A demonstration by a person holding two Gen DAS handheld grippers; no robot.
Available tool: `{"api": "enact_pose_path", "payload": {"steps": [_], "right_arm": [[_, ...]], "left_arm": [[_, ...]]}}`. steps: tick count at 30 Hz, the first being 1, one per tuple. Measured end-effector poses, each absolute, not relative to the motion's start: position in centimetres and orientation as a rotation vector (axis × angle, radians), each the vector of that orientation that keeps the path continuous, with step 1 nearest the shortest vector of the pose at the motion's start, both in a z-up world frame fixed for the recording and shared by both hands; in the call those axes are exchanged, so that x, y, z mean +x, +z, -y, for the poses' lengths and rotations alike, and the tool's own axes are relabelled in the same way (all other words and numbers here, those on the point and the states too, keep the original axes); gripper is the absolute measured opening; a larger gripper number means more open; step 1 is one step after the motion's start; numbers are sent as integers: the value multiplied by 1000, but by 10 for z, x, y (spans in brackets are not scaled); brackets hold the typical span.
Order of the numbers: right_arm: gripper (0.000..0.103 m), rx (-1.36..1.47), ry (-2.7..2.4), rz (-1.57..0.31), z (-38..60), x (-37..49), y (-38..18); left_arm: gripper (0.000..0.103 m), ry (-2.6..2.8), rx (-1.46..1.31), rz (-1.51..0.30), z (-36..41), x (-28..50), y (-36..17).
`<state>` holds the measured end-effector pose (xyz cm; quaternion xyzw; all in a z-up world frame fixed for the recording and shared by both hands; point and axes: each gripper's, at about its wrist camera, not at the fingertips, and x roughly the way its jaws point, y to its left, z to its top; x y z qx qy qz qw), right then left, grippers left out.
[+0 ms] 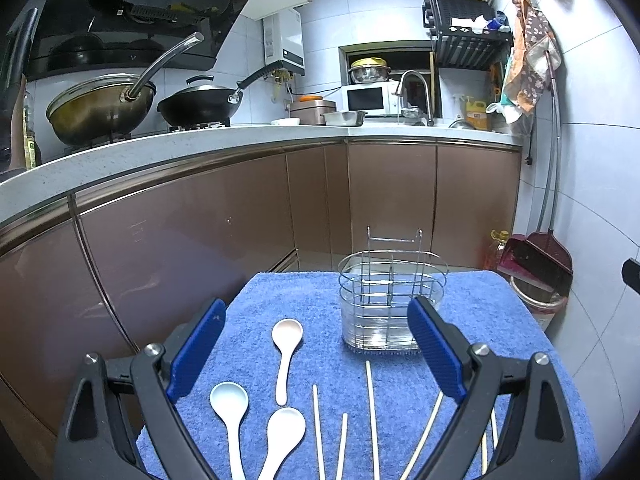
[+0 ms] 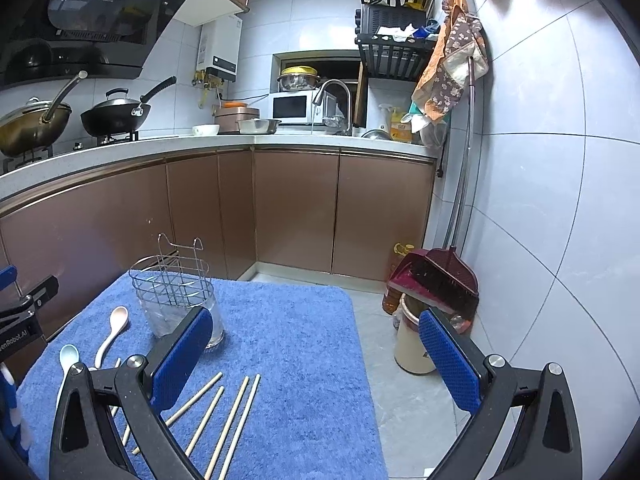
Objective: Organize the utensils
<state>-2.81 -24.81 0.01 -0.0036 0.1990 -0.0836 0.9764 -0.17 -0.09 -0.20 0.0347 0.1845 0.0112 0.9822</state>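
Blue towel [image 1: 280, 304] carries three spoons [image 1: 286, 340], lower left, and one wire holder [image 1: 392, 300] at centre. Chopsticks [image 2: 236, 416] lie lower centre; count unclear. Left gripper [image 1: 316, 356] and right gripper [image 2: 316, 364] jaws released, empty.

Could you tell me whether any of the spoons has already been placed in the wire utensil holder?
No, the wire utensil holder stands empty, and all three spoons lie on the blue towel in front of it.

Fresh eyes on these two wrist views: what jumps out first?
The blue towel fills the foreground, with an empty wire utensil caddy standing at its far side. Nearer lie three spoons on the left and loose chopsticks on the right. Both grippers, left gripper and right gripper, hover with jaws wide open.
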Motion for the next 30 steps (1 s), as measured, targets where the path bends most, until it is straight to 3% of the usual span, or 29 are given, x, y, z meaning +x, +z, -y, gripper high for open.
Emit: {"api": "enact_pose_path", "payload": {"steps": [11, 23, 27, 29, 30], "right_arm": [[103, 1, -162, -382, 247, -40, 10], [102, 49, -110, -491, 251, -24, -6], [92, 55, -78, -543, 249, -10, -12], [82, 65, -47, -580, 250, -1, -16], [71, 74, -26, -607, 250, 5, -20]], "left_arm": [[93, 54, 73, -329, -7, -13, 9], [92, -32, 4, -513, -34, 14, -9], [91, -123, -57, -599, -48, 28, -14], [91, -173, -92, -646, -53, 37, -17], [91, -200, -116, -678, -56, 43, -20]]}}
